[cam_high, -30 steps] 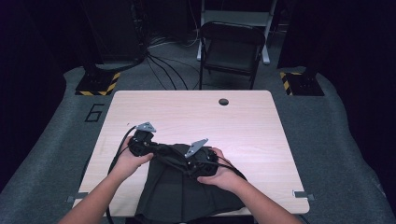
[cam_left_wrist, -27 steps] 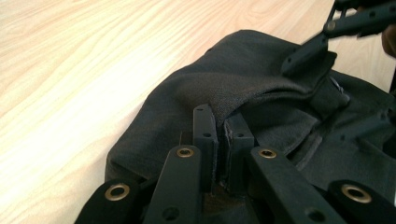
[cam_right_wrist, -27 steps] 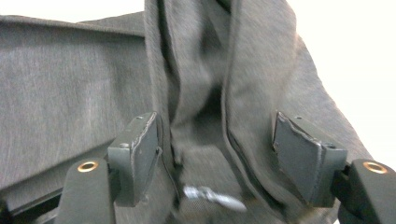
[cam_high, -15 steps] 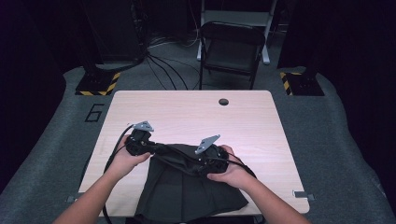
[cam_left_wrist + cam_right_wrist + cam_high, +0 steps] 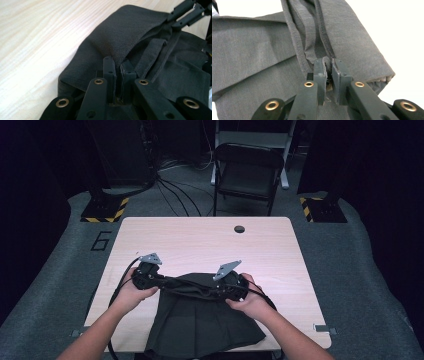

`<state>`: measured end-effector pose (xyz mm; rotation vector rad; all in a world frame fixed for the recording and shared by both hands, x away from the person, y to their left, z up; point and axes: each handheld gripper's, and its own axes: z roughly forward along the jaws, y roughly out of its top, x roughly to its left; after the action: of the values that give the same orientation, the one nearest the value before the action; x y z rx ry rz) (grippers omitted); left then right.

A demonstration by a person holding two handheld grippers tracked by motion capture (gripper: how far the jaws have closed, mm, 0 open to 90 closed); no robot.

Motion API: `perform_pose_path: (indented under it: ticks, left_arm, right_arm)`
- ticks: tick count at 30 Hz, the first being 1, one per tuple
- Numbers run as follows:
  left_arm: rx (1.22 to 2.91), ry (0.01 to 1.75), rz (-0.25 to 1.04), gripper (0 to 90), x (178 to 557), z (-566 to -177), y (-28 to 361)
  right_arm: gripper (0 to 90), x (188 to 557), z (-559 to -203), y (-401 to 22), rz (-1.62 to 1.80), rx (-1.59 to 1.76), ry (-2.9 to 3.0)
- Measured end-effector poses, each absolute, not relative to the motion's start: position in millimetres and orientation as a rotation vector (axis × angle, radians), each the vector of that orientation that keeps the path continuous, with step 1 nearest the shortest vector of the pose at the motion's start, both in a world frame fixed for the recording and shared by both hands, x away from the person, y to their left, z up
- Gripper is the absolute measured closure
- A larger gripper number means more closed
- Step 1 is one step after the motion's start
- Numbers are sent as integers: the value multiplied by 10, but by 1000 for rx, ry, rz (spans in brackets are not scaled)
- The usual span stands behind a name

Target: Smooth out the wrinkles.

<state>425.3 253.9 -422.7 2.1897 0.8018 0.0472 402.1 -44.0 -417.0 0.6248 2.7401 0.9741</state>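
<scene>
One wooden table (image 5: 200,240) takes up the middle of the high view, pale and bare over its far half, with one small dark hole (image 5: 239,228) near its far edge. Beyond it stands one dark folding chair (image 5: 247,175), and two black stands with yellow-and-black striped feet (image 5: 102,210) flank the far corners — one left, one right.

On the near half of the table lies one dark grey garment (image 5: 200,320), spread flat toward the near edge, where its hem hangs slightly over. Its far edge, a waistband-like hem, is pulled taut between the two grippers.

The left gripper (image 5: 150,279) sits at the garment's far left corner, held in the person's left hand (image 5: 135,292). In the left gripper view its jaws are pressed together with a fold of the cloth pinched between the pads (image 5: 110,72).

The right gripper (image 5: 227,287) is at the far right corner, in the right hand (image 5: 252,300). Its jaws have just been closing — in the right gripper view they clamp a seamed edge of the fabric, with only a thin gap between the fingertips (image 5: 320,72).
</scene>
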Motion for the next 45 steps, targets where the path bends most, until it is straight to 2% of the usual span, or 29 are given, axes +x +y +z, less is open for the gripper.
perform_pose_path:
  ticks: [4,5,8,10,14,22,31,45]
  left_arm:
    - [2206,791,33,854,4233,-4249,2540]
    - [2203,789,30,854,4229,-4249,2536]
    - [2204,780,43,853,4223,-4245,2529]
    - [2209,781,40,853,4220,-4240,2530]
    - [2205,786,33,851,4217,-4237,2528]
    - [2205,795,19,846,4227,-4245,2548]
    - [2180,818,52,848,4281,-4166,2515]
    - [2242,746,77,853,4249,-4023,2397]
  right_arm:
    - [820,4001,-4171,-421,974,605,2731]
    - [796,3984,-4168,-410,970,576,2723]
    - [618,3926,-4165,-347,945,547,2655]
    - [561,3897,-4164,-320,935,530,2614]
    - [503,3880,-4153,-316,917,515,2568]
    - [443,3887,-4107,-335,960,546,2565]
    - [195,3910,-4052,-146,967,493,2546]
    - [164,4034,-3866,263,1008,415,2570]
